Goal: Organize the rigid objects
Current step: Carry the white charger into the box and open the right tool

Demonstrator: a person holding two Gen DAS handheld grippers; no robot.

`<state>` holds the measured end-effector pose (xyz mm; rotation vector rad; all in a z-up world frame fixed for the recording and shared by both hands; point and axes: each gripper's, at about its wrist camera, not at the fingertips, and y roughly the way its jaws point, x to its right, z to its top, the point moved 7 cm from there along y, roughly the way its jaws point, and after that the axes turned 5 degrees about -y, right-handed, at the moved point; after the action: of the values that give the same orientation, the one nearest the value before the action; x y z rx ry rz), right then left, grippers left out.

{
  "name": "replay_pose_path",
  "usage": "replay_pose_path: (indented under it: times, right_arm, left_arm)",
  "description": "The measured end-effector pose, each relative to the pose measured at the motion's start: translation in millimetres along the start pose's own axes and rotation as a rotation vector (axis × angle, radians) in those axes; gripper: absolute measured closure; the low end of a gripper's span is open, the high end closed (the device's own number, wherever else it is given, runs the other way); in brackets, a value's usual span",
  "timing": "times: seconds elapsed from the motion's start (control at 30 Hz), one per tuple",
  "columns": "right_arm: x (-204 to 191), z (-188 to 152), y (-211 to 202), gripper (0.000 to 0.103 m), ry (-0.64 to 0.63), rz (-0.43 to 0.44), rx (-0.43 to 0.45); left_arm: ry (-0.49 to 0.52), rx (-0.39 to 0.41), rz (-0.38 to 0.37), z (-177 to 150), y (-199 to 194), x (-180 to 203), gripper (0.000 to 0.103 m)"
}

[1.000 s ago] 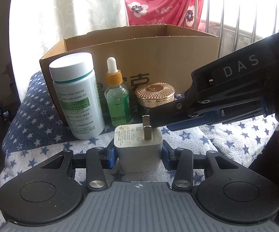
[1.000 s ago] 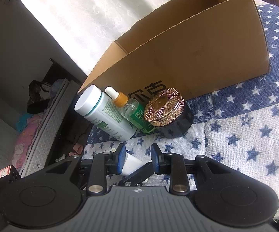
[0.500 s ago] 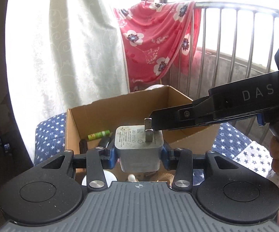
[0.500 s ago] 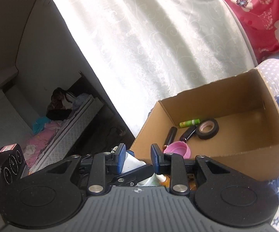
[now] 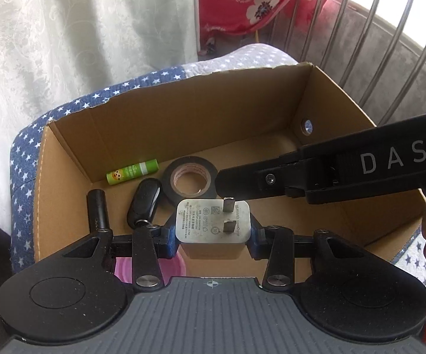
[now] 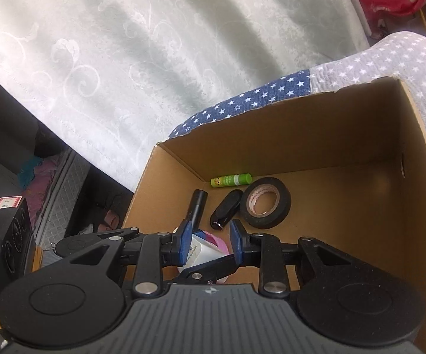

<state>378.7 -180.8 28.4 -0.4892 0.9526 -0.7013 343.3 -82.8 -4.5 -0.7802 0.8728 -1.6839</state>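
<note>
A white charger plug point(image 5: 213, 221), prongs facing me, hangs over the open cardboard box point(image 5: 183, 112). My left gripper point(image 5: 213, 233) is shut on its two sides. A finger point(image 5: 242, 181) of my right gripper reaches in from the right and lies against the plug's far edge by the upper prong. In the right wrist view the charger point(image 6: 201, 250) sits between the blue pads of my right gripper point(image 6: 210, 230), pressed to the left pad, with a left gripper finger crossing below. The box point(image 6: 331, 135) lies beneath both.
On the box floor lie a green tube point(image 5: 132, 171), a black tape roll point(image 5: 189, 180), a black oval fob point(image 5: 143, 202), a black cylinder point(image 5: 97, 209) and a pink cup point(image 5: 122, 268). The box rests on a star-print blanket point(image 5: 24, 153). Behind are a white curtain, red floral cloth and metal railing point(image 5: 369, 44).
Both grippers rose together with the charger from the blanket in front of the box, past the bottles and jar, to above its open top. The views now look down into it.
</note>
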Motion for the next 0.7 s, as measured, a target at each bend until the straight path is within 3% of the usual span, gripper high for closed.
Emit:
replay_pose_path:
  times: [0.2, 0.43, 0.57, 0.7]
  right_arm:
    - [13, 3, 18, 0.072, 0.009, -0.002, -0.039]
    - [17, 5, 24, 0.072, 0.010, -0.001, -0.049]
    - [14, 5, 9, 0.072, 0.008, 0.005, -0.009]
    - [3, 2, -27, 0.072, -0.011, 0.018, 0.066]
  left_arm:
    - [-0.010, -0.053, 0.028, 1, 15, 0, 0.061]
    - [0.008, -0.040, 0.029, 0, 6, 6, 0.058]
    - [0.014, 0.000, 0.037, -3, -10, 7, 0.056]
    - [0.028, 0.090, 0.035, -5, -47, 12, 0.054]
